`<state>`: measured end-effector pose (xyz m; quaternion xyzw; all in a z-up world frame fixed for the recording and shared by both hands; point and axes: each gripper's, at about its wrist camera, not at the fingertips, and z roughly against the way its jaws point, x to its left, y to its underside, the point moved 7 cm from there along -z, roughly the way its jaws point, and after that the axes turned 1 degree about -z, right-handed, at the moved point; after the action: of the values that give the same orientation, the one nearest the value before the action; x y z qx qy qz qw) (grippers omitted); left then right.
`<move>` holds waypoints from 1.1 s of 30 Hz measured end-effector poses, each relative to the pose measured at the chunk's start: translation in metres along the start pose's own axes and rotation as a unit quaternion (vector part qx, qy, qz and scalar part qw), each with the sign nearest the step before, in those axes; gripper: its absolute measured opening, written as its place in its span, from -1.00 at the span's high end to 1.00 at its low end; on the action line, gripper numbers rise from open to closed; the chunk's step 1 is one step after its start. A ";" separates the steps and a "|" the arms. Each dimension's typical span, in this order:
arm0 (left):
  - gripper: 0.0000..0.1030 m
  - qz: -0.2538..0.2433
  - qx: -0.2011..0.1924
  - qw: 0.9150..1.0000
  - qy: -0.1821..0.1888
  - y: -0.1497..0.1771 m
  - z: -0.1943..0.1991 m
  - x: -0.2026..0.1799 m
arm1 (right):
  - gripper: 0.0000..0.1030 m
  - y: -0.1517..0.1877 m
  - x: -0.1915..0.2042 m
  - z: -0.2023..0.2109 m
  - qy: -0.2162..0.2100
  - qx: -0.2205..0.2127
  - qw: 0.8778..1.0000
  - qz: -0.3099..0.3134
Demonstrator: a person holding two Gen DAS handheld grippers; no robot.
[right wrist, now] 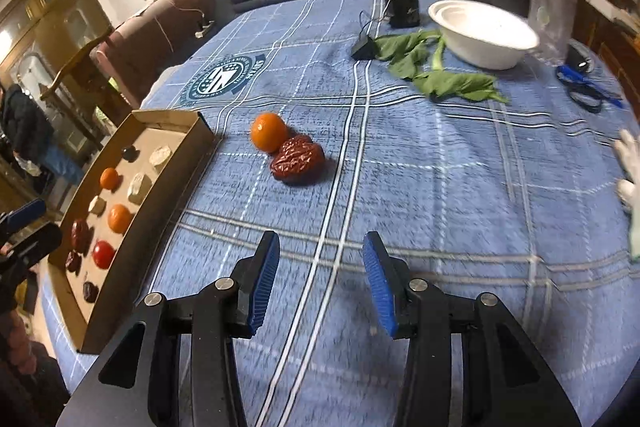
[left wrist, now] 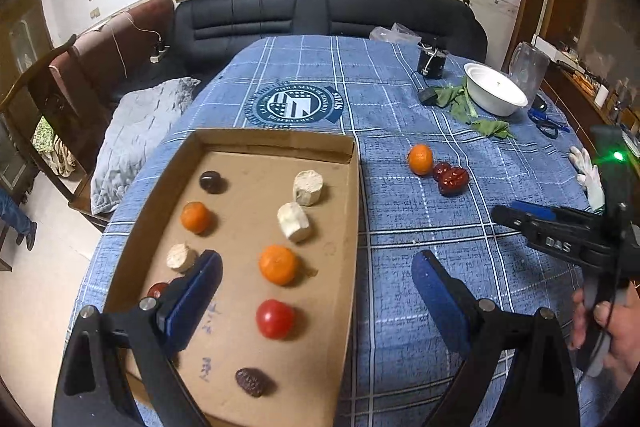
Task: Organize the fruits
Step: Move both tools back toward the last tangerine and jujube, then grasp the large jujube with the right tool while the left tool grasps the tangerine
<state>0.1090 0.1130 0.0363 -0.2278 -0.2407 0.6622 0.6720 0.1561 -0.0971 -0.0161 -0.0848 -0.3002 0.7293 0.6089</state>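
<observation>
My right hand-held gripper point(right wrist: 320, 279) hangs part open and empty over the worktop point(right wrist: 440, 187). The loose orange point(right wrist: 269, 131) and red dates point(right wrist: 298, 162), touching each other, lie ahead and slightly left of it, nearer than to my left hand-held gripper point(left wrist: 316, 291), which gapes wide and empty over the cardboard tray point(left wrist: 352, 227). Blur hides whether there are 1 or 2 dates.

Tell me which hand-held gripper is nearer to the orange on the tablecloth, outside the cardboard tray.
Right. The right hand-held gripper points at the orange across bare cloth, empty. The left hand-held gripper straddles the cardboard tray wall, further aside.
</observation>
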 end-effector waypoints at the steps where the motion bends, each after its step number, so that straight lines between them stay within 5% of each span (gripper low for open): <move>1: -0.88 -0.002 0.002 1.000 0.000 -0.001 -0.002 -0.001 | 0.17 -0.003 0.000 -0.006 -0.002 0.003 1.000 -0.003; 6: -0.88 -0.014 0.010 1.000 -0.001 -0.008 -0.013 -0.009 | 0.17 -0.023 0.016 -0.033 -0.014 0.004 1.000 0.020; 11: -0.89 -0.023 0.014 1.000 0.003 -0.019 -0.021 -0.016 | -0.09 -0.032 0.021 -0.057 -0.011 0.008 1.000 0.022; 14: -0.89 -0.031 0.014 0.999 0.010 -0.028 -0.027 -0.026 | -0.07 -0.037 0.021 -0.065 -0.016 0.002 1.000 0.022; 16: -0.89 -0.042 0.014 0.999 0.014 -0.035 -0.033 -0.035 | 0.13 -0.039 0.018 -0.069 -0.009 0.001 1.000 0.027; 28: -0.86 -0.082 0.029 0.994 0.073 -0.079 -0.102 -0.108 | 0.13 -0.021 -0.045 -0.015 0.025 -0.035 0.999 -0.002; 33: -0.42 -0.057 0.049 0.993 0.089 -0.081 -0.127 -0.117 | 0.12 -0.009 -0.065 -0.006 0.021 -0.035 0.999 -0.025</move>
<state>0.2510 -0.0039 -0.0149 -0.2385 -0.1600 0.6107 0.7379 0.1820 -0.1554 -0.0321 -0.1138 -0.3150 0.7012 0.6294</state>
